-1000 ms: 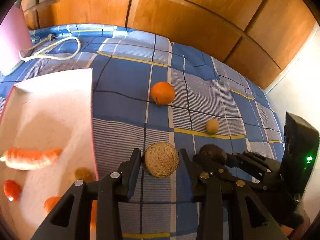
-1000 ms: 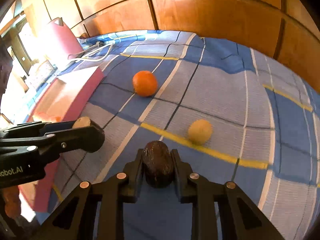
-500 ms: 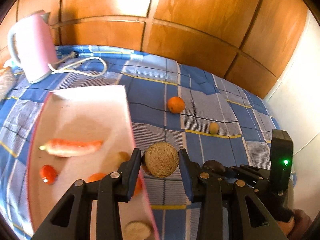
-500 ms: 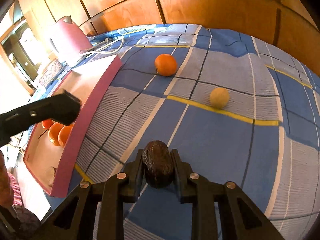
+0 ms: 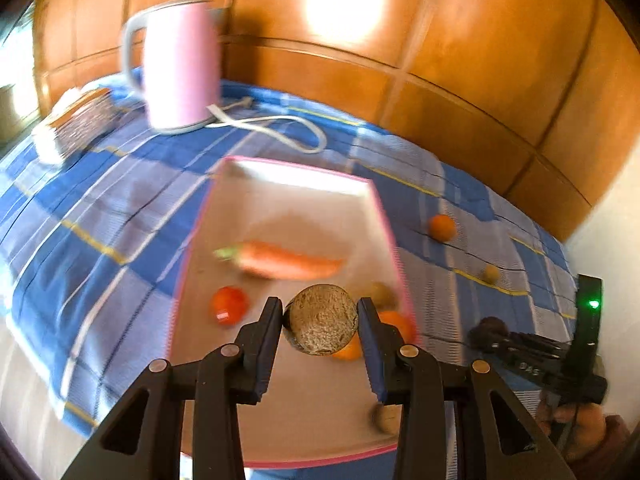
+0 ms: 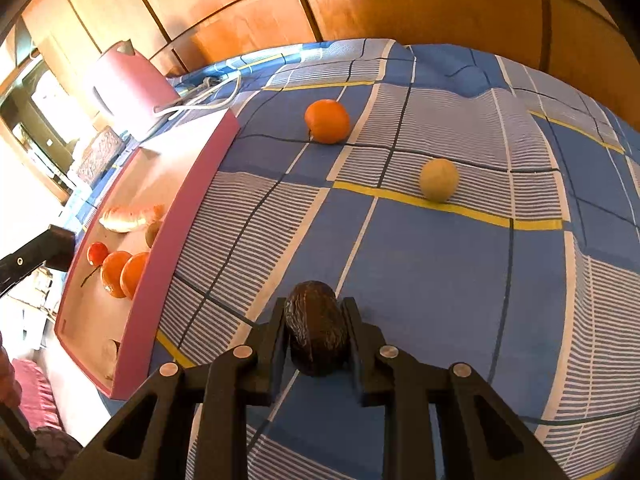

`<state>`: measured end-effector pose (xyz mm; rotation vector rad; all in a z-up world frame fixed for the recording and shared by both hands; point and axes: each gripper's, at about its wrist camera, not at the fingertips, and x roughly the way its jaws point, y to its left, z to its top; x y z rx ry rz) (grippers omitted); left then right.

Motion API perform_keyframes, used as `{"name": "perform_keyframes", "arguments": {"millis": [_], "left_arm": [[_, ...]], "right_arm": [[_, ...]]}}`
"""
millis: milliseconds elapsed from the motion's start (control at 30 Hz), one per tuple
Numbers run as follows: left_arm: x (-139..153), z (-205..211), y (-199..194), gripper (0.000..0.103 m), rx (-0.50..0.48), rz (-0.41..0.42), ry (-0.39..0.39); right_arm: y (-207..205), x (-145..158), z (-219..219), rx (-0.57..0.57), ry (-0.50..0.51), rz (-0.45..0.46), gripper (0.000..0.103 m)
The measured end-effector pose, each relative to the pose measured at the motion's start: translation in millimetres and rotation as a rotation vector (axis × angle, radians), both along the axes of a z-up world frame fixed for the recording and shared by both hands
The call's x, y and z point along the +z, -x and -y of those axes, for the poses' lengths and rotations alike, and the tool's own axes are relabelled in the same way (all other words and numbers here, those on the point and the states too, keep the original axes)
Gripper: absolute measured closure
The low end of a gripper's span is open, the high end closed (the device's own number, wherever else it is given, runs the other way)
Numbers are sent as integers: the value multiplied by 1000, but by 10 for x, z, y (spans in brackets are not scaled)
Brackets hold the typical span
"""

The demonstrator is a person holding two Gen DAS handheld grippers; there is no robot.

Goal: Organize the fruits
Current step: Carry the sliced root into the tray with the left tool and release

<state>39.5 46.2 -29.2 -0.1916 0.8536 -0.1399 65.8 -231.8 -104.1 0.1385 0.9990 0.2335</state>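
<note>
My left claw (image 5: 320, 322) is clenched on a round, rough brown fruit (image 5: 321, 319), held above the near end of the pink tray (image 5: 384, 216) — transport step, release pending. My right claw (image 6: 316, 332) grips a dark wrinkled avocado (image 6: 317, 326) over the blue checked cloth (image 6: 460, 272), right of the tray. Next move, as I judge it: lower the left claw into bare tray floor, clear of the carrot (image 5: 286, 262) and tomato (image 5: 229, 305) — then release.

Both black plastic grippers (image 5: 320, 320) (image 6: 316, 328) carry round silver screws.
</note>
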Motion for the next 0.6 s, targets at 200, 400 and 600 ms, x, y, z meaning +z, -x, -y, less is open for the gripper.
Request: {"name": "perform_keyframes", "arguments": {"millis": [200, 400, 600], "left_arm": [[-192, -186, 11, 64, 52, -46, -7], [-195, -146, 22, 64, 57, -32, -16], [-139, -67, 66, 62, 51, -5, -43]], "right_arm": [[22, 0, -83, 7, 69, 22, 77], [28, 0, -116, 18, 102, 30, 78], [33, -7, -131, 19, 110, 37, 77]]}}
